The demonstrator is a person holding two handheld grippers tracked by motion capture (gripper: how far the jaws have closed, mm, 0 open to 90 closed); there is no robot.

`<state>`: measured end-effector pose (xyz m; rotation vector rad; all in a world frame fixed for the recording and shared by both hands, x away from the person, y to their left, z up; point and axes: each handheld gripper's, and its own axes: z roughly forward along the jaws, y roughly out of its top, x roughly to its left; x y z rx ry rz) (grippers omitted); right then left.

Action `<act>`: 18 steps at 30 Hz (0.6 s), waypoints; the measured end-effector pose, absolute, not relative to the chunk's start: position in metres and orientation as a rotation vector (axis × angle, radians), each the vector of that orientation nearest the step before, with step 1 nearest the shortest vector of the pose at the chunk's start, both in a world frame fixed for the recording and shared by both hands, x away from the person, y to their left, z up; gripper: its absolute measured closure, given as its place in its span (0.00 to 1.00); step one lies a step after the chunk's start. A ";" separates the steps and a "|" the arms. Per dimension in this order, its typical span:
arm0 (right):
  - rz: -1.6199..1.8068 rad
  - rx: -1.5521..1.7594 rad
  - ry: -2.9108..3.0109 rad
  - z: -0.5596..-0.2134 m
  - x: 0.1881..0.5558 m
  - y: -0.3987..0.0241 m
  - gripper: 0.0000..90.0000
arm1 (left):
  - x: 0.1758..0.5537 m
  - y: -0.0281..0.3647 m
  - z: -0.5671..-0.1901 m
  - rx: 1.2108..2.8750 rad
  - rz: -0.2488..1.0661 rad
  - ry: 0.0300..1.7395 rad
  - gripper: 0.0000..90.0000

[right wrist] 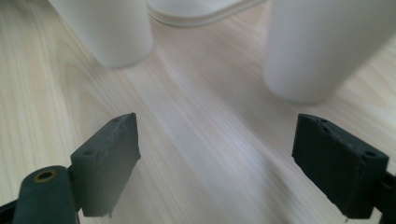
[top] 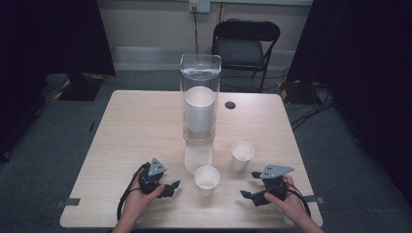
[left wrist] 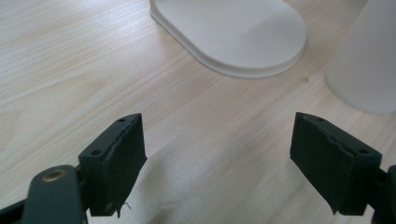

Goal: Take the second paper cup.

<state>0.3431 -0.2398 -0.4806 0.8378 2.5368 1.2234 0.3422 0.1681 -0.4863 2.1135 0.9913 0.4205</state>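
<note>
A clear cup dispenser [top: 199, 97] holding a stack of white paper cups stands mid-table on a white base [top: 197, 158]. Two loose white paper cups stand upright in front of it, one near the front [top: 207, 179] and one further right [top: 242, 154]. My left gripper [top: 171, 188] lies low on the table left of the near cup, open, nothing between its jaws [left wrist: 217, 140]; ahead of it are the base [left wrist: 233, 37] and a cup [left wrist: 364, 60]. My right gripper [top: 249, 184] is right of the near cup, open and empty [right wrist: 217, 140], facing both cups [right wrist: 107, 28] [right wrist: 322, 46].
The light wooden table [top: 141, 131] has a small dark hole cover [top: 230, 105] behind the dispenser. A black folding chair [top: 245, 46] stands beyond the far edge. Dark curtains flank the room and cables lie on the floor at the right.
</note>
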 end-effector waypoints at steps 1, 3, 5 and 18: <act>1.214 0.846 2.534 -0.481 0.343 -0.244 0.16 | 0.342 0.170 -0.487 2.117 0.428 0.987 0.20; 1.209 0.866 2.516 -0.482 0.343 -0.252 0.16 | 0.340 0.172 -0.487 2.117 0.420 0.995 0.20; 1.193 0.877 2.512 -0.482 0.342 -0.259 0.16 | 0.338 0.174 -0.488 2.119 0.419 0.995 0.20; 1.083 0.950 2.465 -0.492 0.339 -0.296 0.16 | 0.332 0.194 -0.488 2.140 0.425 1.003 0.20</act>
